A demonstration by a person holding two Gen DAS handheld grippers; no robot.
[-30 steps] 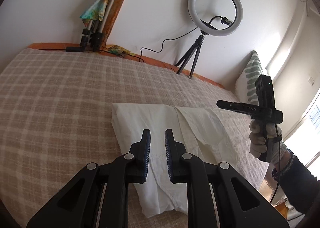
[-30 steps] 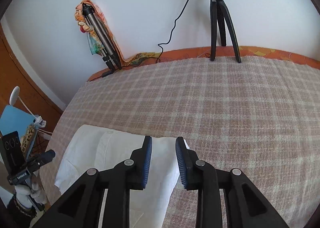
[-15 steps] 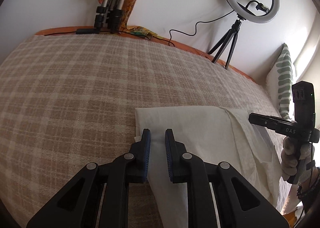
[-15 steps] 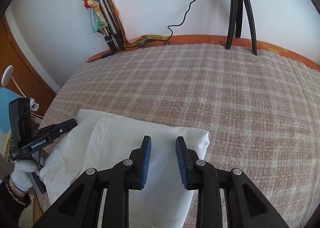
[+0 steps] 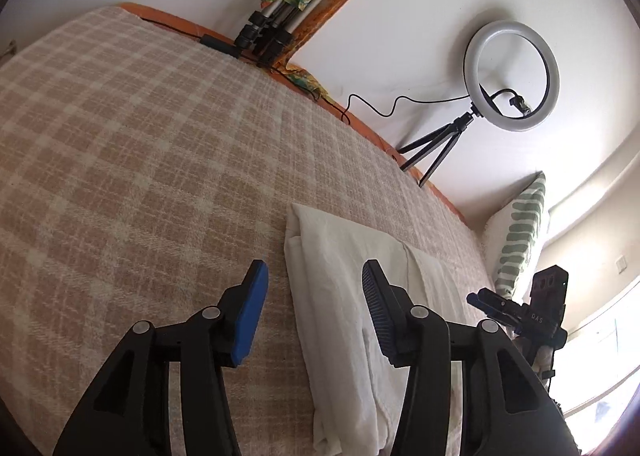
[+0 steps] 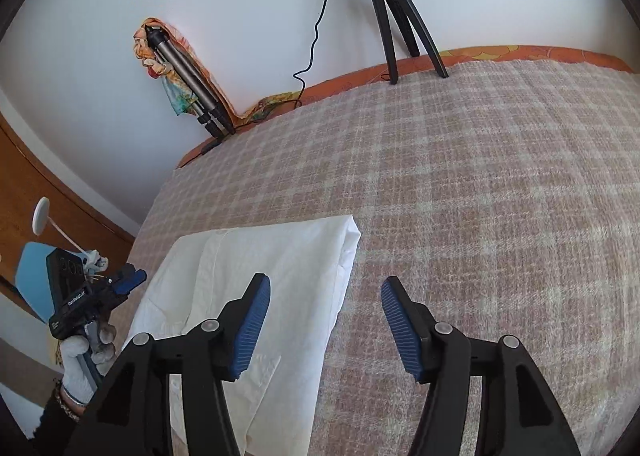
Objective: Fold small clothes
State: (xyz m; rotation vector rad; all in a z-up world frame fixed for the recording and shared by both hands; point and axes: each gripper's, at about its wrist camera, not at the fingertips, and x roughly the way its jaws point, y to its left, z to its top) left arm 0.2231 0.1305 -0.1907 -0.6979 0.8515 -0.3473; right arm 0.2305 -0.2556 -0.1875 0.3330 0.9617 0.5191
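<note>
Left tool (image 5: pixel 312 292): jaws opening, straddling the left long edge of the white garment (image 5: pixel 340 296), pads clear of the cloth. Garment lies on the checked bed cover (image 5: pixel 140 156), already folded into a narrow strip with stacked layers at its far corner. Right tool (image 6: pixel 326 306): jaws opening too, straddling the strip's right edge, nothing pinched. My read: lengthwise folds done; 1 or 2 crosswise folds left to make it compact.
</note>
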